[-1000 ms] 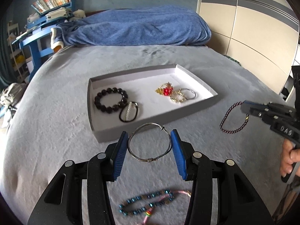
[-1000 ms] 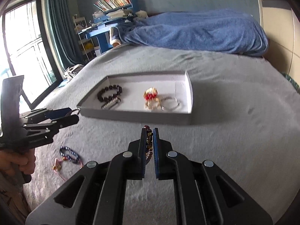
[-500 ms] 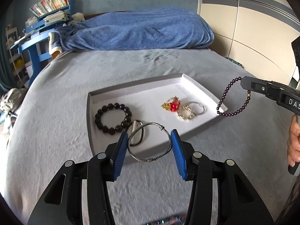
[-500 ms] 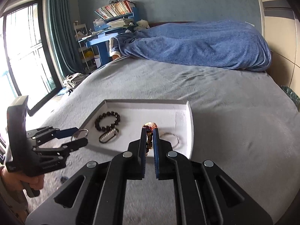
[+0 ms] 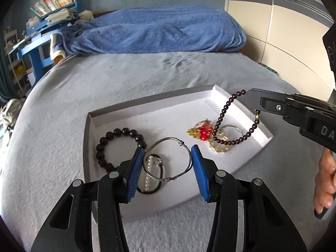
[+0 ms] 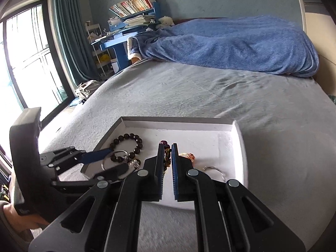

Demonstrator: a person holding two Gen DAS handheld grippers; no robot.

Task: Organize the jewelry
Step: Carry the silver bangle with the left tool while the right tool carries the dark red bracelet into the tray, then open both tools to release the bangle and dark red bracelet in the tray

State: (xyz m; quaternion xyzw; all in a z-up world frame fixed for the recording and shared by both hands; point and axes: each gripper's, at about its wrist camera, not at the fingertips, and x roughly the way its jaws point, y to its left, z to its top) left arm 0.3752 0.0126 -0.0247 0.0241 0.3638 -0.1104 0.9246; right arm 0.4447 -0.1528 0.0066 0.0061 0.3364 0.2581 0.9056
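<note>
A white tray (image 5: 218, 92) lies on the grey bed. My left gripper (image 5: 167, 148) is shut on a silver wire bangle (image 5: 180, 142), held flat between the blue pads above the tray's near left part. My right gripper (image 5: 248, 100) comes in from the right, shut on a dark red bead bracelet (image 5: 220, 115) that hangs over the tray's right side. In the right wrist view the same bracelet (image 6: 167, 154) is pinched between the right gripper (image 6: 167, 147), and the left gripper (image 6: 114, 161) shows at the left over the tray rim (image 6: 178, 120).
In the tray lie a black bead bracelet (image 5: 100, 147), a pearl and black cord bracelet (image 5: 147, 180), a red and gold piece (image 5: 202, 132) and a thin silver ring (image 5: 233, 127). A blue blanket (image 5: 157, 31) is heaped at the far end. A hand (image 5: 325, 184) grips the right handle.
Both grippers have moved forward from above the bare bed to above the tray, each carrying its bracelet. The blue bead bracelet on the bed has dropped out of view.
</note>
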